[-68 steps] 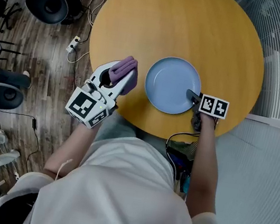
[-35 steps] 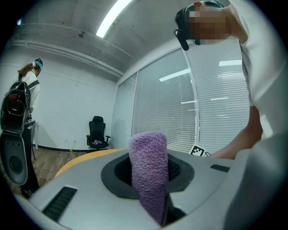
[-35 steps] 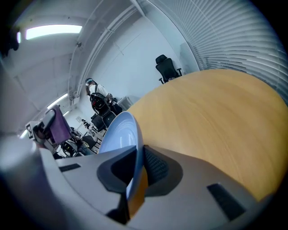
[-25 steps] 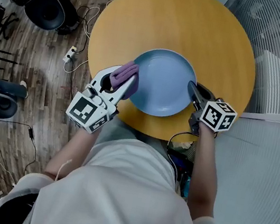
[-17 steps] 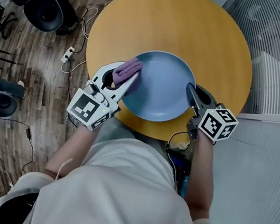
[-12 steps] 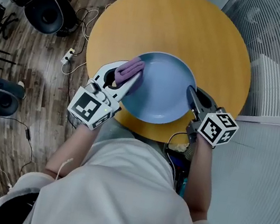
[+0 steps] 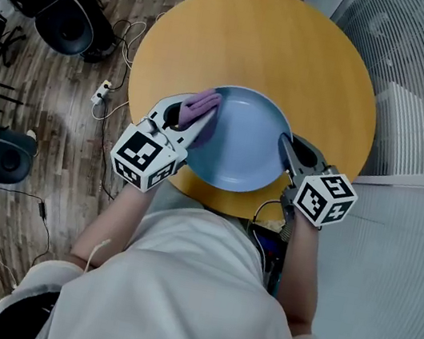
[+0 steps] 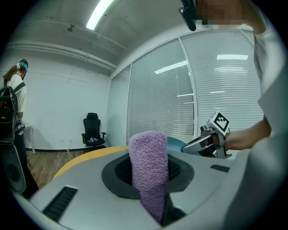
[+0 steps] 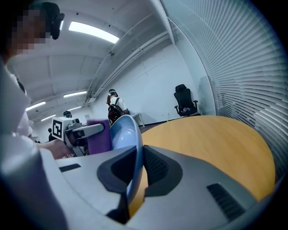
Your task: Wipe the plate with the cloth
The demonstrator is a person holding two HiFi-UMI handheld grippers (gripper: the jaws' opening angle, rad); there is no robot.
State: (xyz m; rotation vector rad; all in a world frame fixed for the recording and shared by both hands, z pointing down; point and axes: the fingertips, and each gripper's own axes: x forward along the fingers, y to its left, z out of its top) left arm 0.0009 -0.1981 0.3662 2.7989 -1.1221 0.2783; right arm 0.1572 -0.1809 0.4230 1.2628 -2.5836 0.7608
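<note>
Plate: rigid, probably slick and breakable; right gripper clamps its rim, left gripper pinches soft cloth.

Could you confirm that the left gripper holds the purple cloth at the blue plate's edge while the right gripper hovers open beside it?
Not quite: the right gripper is shut on the plate at its rim, as the right gripper view shows. The left gripper does hold the purple cloth at the plate's edge.
</note>
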